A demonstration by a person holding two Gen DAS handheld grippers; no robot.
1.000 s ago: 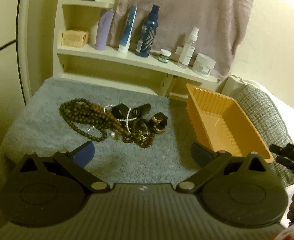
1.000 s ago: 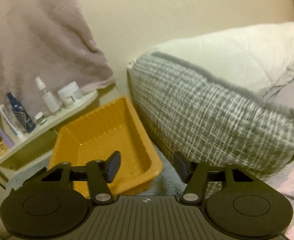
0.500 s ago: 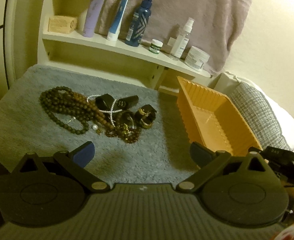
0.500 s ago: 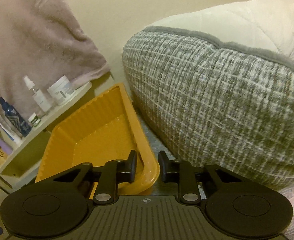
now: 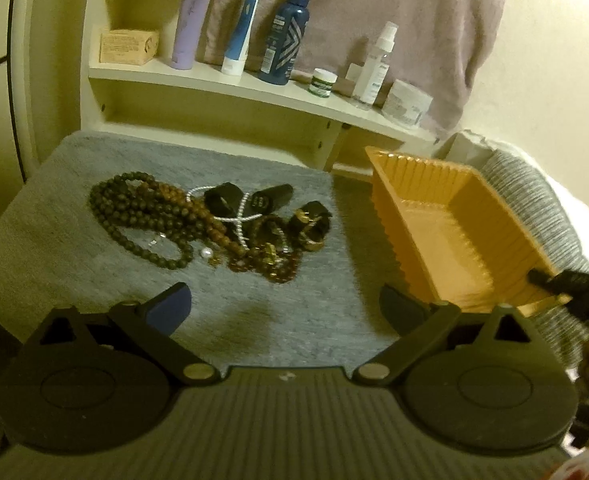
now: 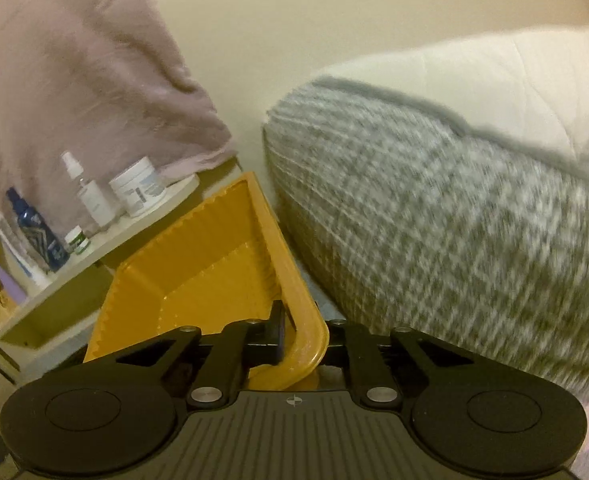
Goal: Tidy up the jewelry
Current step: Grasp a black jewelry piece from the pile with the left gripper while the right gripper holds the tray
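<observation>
1. Grey plush mat (image 5: 46,240) covers the surface; at its left-centre lies the jewelry pile (image 5: 210,220), dark bead strands tangled with a pearl string, black pieces and gold-trimmed rings.
2. Just nearer the camera hovers the left gripper (image 5: 284,308), jaws wide though easing inward, nothing between them. The pile lies ahead of it and slightly left, its longest strands running across the jaws' line.
3. Right of the pile, apart from it, stands the orange tray (image 5: 506,216), visibly empty, its long axis running away toward the shelf (image 5: 214,80) of bottles.
4. At the tray's near right corner the right gripper (image 6: 294,340) has clamped shut on the rim, one finger inside the wall, one outside.
5. My judgement: the left gripper is nearer the jewelry and should pick, while the right steadies the tray.
</observation>
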